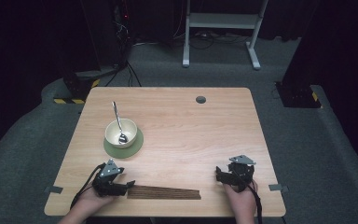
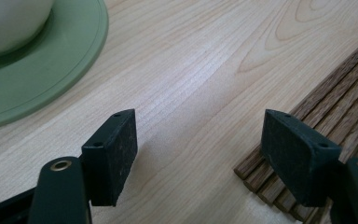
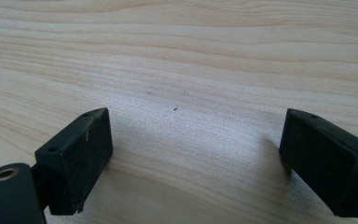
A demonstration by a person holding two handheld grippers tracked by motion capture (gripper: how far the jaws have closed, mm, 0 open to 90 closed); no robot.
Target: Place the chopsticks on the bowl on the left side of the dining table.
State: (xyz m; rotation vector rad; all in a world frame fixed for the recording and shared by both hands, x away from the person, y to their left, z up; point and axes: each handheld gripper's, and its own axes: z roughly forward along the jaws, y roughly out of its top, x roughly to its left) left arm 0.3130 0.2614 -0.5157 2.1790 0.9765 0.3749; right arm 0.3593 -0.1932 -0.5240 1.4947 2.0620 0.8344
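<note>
My left gripper jaws spread, gripping nothing, one pad over end of slat mat, bottom centre of tabletop. My right gripper jaws spread, empty.

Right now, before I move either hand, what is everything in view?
light wooden table: one, pale wood, centre; a dark round hole near its far edge
cream ceramic bowl: one, cream, left of centre, on the green mat
metal spoon: one, silver, standing in the bowl
round green mat: one, green, under the bowl
dark slatted wooden mat: one, brown, near edge, by the left fingers
white frame: one, on the floor beyond the table
left gripper: black, open, one finger over the slatted mat's end
right gripper: black, open over bare table
</note>
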